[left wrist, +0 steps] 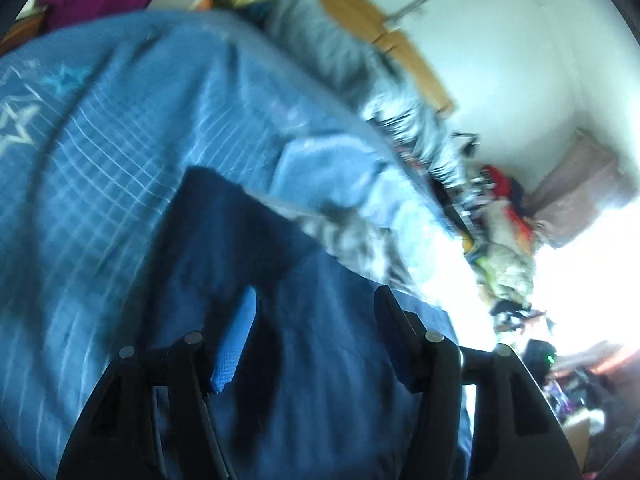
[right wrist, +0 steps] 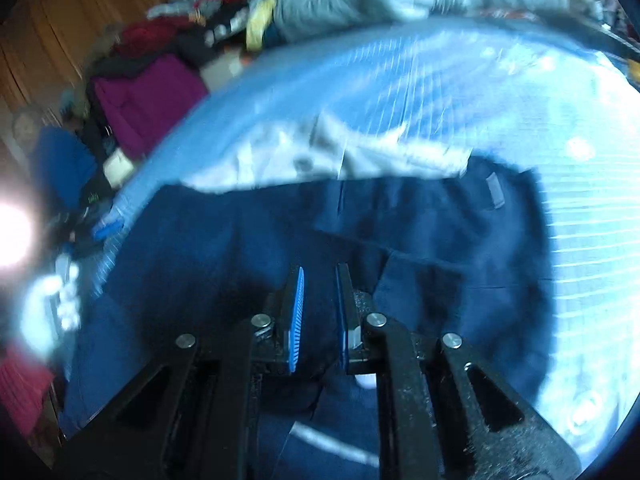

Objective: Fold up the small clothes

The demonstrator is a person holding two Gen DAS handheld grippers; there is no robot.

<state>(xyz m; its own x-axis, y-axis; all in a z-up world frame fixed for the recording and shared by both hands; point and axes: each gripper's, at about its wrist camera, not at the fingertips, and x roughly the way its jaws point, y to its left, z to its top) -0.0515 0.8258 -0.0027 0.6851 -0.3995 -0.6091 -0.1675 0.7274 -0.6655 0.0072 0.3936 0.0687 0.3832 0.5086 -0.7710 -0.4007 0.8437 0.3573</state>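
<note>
A navy garment (left wrist: 304, 272) lies spread on the blue checked bedsheet (left wrist: 100, 168). My left gripper (left wrist: 316, 292) hovers just over it, open, with nothing between its wide-apart fingers. In the right wrist view the same navy garment (right wrist: 420, 240) fills the middle, a grey label (right wrist: 494, 192) showing near its far edge. My right gripper (right wrist: 320, 274) is over its near part, the blue pads (right wrist: 297, 312) close together with a dark fold of the navy cloth bunched between them. A pale garment (right wrist: 320, 152) lies just beyond the navy one.
A light blue garment (left wrist: 320, 176) and grey patterned cloth (left wrist: 352, 236) lie past the navy piece. Piles of clothes (left wrist: 504, 240) line the bed's far side by a white wall. A magenta cloth (right wrist: 148, 100) and wooden wardrobe (right wrist: 60, 28) stand left of the bed.
</note>
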